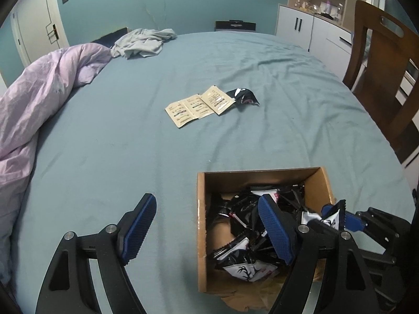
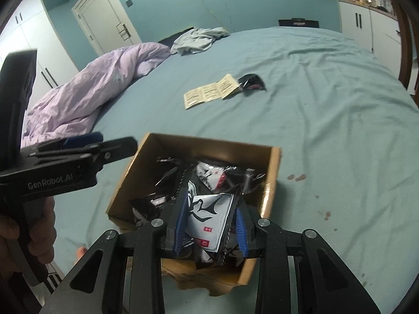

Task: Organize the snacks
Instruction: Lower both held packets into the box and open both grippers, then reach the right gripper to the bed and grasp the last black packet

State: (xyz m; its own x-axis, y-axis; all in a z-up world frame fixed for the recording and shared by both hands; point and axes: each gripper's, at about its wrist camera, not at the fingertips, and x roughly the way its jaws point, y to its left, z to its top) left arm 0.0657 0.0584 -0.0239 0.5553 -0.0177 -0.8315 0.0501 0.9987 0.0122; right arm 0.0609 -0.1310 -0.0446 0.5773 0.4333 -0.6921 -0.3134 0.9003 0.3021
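Observation:
A brown cardboard box (image 1: 201, 209) (image 2: 272, 172) sits on the blue bed sheet, holding several black-and-white snack packets (image 1: 246, 269) (image 2: 209, 175). My right gripper (image 2: 212, 225) is shut on a black-and-white snack packet (image 2: 209, 217) just above the box; it also shows in the left wrist view (image 1: 337, 216). My left gripper (image 1: 207, 227) is open and empty at the box's left wall; it also shows in the right wrist view (image 2: 81, 141). Farther up the bed lie beige sachets (image 1: 199, 106) (image 2: 212, 91) and a black packet (image 1: 244, 96) (image 2: 252, 81).
A crumpled lilac duvet (image 1: 39, 104) (image 2: 97, 89) lies at the left of the bed, grey clothing (image 1: 144, 41) at the far end. A wooden chair (image 1: 382, 73) and white cabinets (image 1: 301, 26) stand to the right. Stains (image 2: 297, 177) mark the sheet right of the box.

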